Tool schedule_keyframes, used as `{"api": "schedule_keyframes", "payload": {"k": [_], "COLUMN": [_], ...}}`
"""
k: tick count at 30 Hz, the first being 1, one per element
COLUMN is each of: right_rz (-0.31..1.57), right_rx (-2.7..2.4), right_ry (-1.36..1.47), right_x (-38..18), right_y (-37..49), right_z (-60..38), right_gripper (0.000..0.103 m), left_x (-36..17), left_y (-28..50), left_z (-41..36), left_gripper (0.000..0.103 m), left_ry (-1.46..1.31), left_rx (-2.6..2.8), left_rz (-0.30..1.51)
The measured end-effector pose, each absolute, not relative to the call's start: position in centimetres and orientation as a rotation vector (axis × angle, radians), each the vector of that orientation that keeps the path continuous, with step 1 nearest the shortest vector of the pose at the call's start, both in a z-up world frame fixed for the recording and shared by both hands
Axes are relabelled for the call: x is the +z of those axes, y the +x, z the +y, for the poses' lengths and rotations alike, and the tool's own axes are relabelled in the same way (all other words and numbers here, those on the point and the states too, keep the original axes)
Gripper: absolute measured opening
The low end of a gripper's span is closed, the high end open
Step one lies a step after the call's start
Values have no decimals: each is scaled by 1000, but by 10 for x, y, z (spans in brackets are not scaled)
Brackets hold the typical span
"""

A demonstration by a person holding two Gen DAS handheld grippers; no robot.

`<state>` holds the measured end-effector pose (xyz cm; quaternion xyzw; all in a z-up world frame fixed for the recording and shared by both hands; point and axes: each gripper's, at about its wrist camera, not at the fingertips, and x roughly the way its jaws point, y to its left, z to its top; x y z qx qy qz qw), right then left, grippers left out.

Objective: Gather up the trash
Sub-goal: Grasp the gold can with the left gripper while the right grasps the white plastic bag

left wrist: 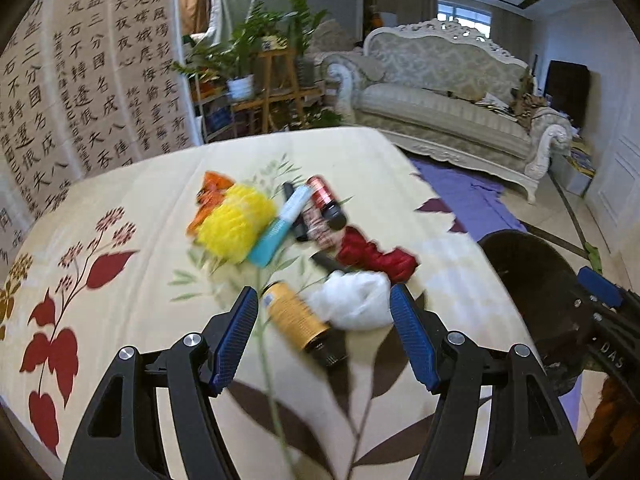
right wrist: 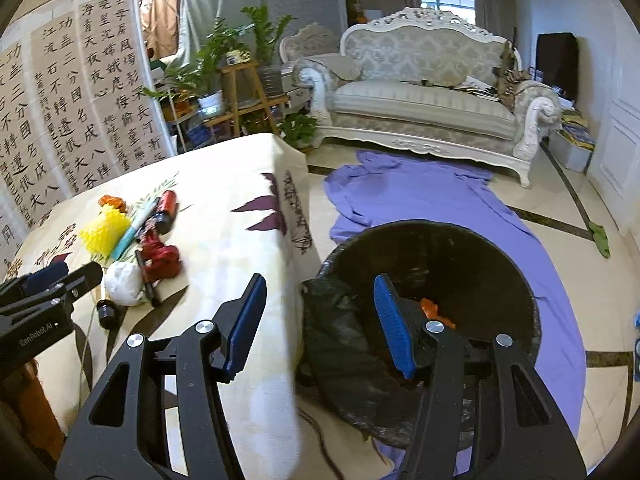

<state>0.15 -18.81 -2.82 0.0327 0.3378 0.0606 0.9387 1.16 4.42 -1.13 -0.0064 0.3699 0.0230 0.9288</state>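
Bottles (left wrist: 298, 322), two; bin (right wrist: 432, 248), one; markers (left wrist: 294, 212), two.

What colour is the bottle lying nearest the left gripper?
Orange-yellow body with a black cap; the bottle shows best in the left wrist view, though blurred.

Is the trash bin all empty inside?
No, the right wrist view shows a crumpled orange scrap lying inside the black trash bin.
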Motion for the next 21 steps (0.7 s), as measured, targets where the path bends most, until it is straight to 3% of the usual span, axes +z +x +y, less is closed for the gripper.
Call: {"api": "schedule_keyframes", "payload": {"k": [21], "right_rz": [717], "right_rx": [225], "right_ry": [30], "right_x": [-28], "right_y": [9], "right_z": [-146], "right_gripper": [55], "left_x": [-45], "left_y": [16], "left_z": [80], "left_gripper": [67], "left_ry": [-38], "left_rx": [115], "left_rz": [867]}}
